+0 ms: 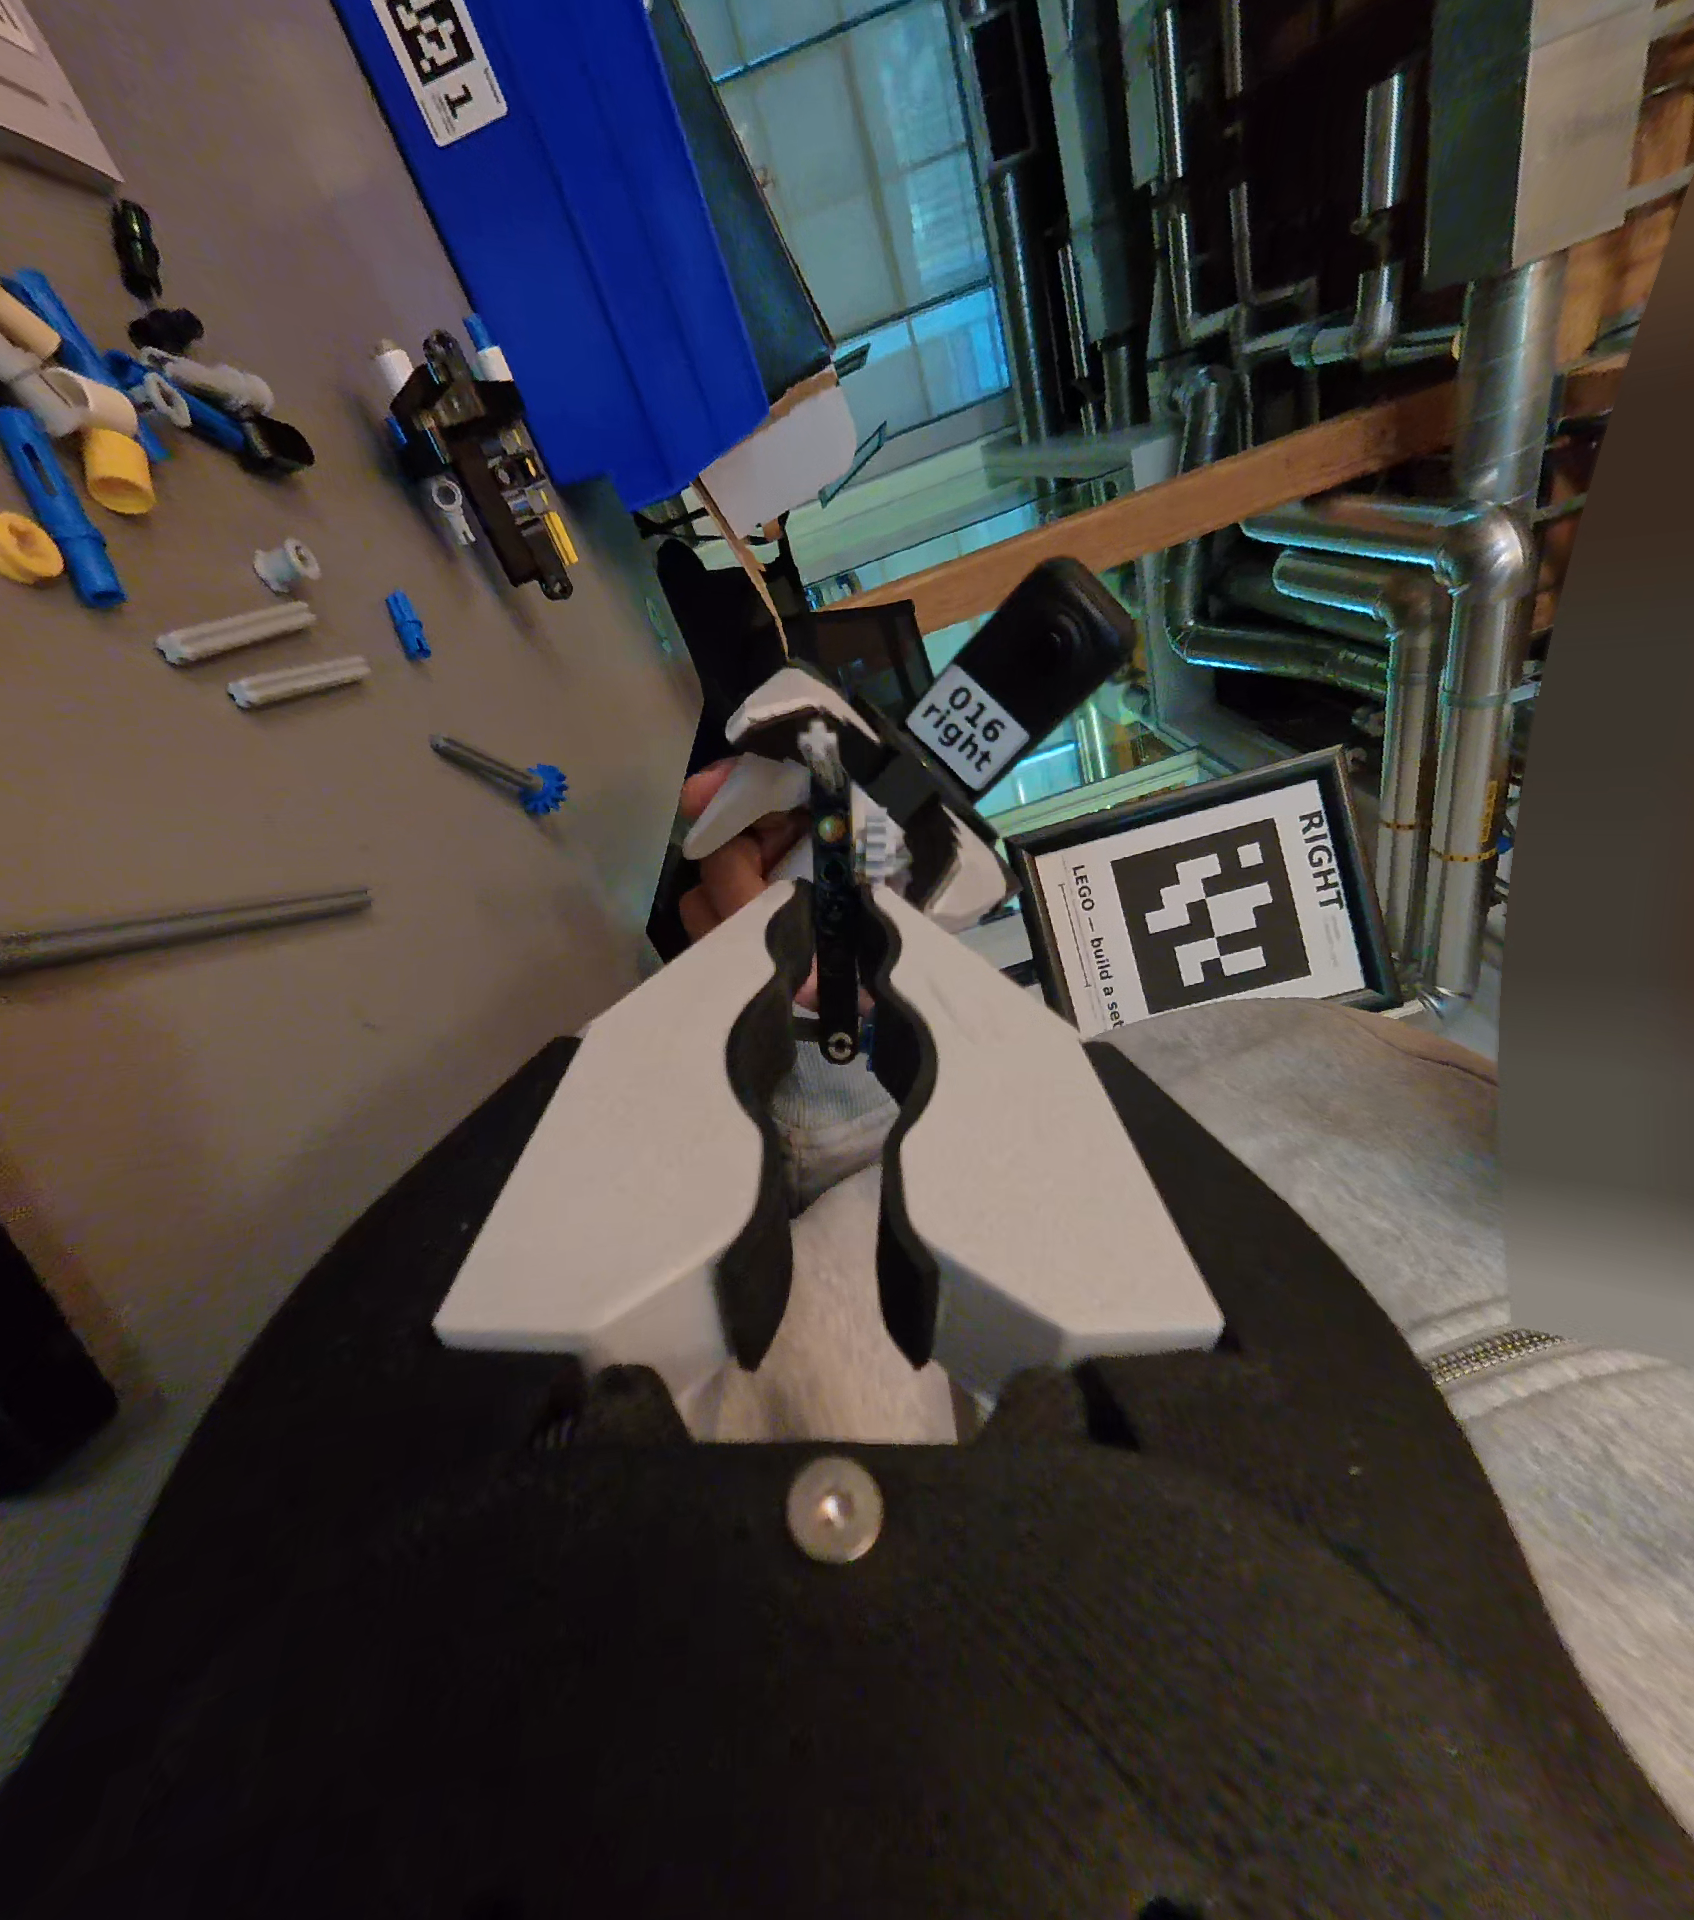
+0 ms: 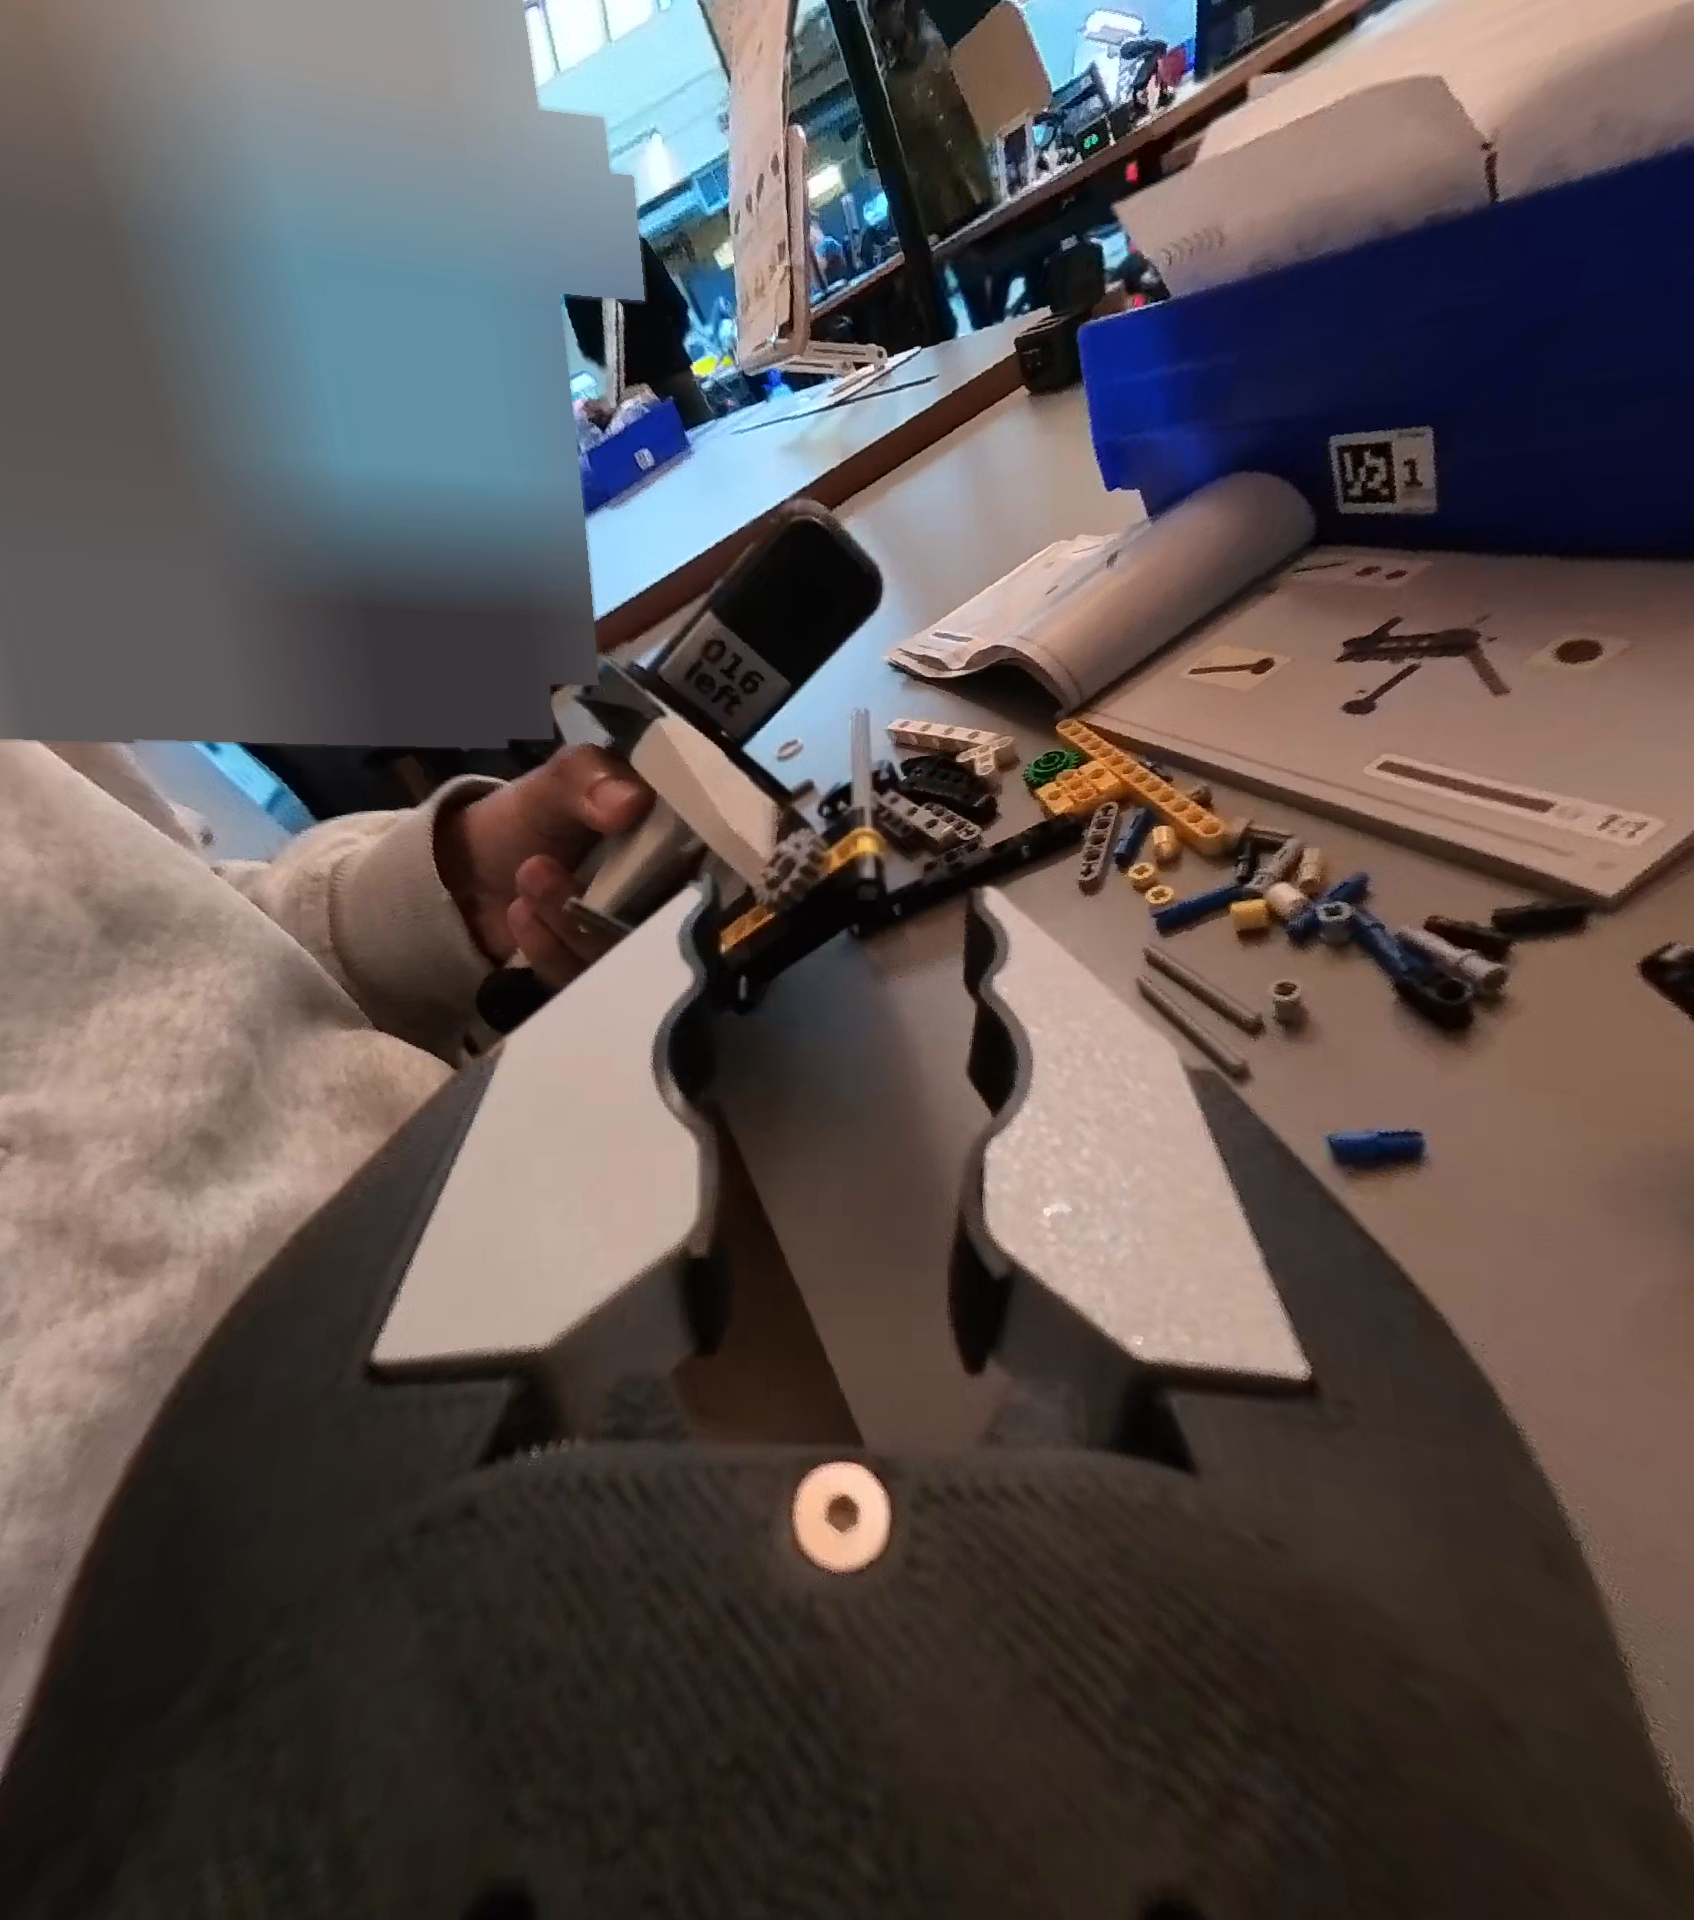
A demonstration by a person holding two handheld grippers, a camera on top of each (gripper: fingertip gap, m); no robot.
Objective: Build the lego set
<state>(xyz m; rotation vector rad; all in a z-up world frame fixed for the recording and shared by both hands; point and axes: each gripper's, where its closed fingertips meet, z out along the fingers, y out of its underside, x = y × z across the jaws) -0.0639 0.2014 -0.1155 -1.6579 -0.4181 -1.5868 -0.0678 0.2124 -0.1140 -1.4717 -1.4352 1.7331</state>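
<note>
My left gripper [image 1: 835, 920] is shut on a partly built model, a black beam [image 1: 832, 935] with a grey axle [image 1: 818, 750] and a grey gear on it, held up in the air. In the right wrist view the same model [image 2: 884, 883] shows black and yellow beams, a grey gear [image 2: 793, 858] and an upright axle, with the left gripper [image 2: 760, 847] clamped on its near end. My right gripper [image 2: 832, 925] is open, its fingertips on either side of the model. In the left wrist view the right gripper [image 1: 783, 764] straddles the axle end.
Loose blue, yellow, grey and black pieces [image 2: 1238, 883] lie on the grey table [image 2: 1445, 1299], also in the left wrist view [image 1: 43, 416]. A small black sub-assembly [image 1: 484, 468], a long grey axle [image 1: 157, 925], a blue bin [image 2: 1497, 343], an open instruction booklet [image 2: 1342, 727] and a framed marker sign [image 1: 1207, 904] stand around. Left and right tips are no more than a few centimetres apart.
</note>
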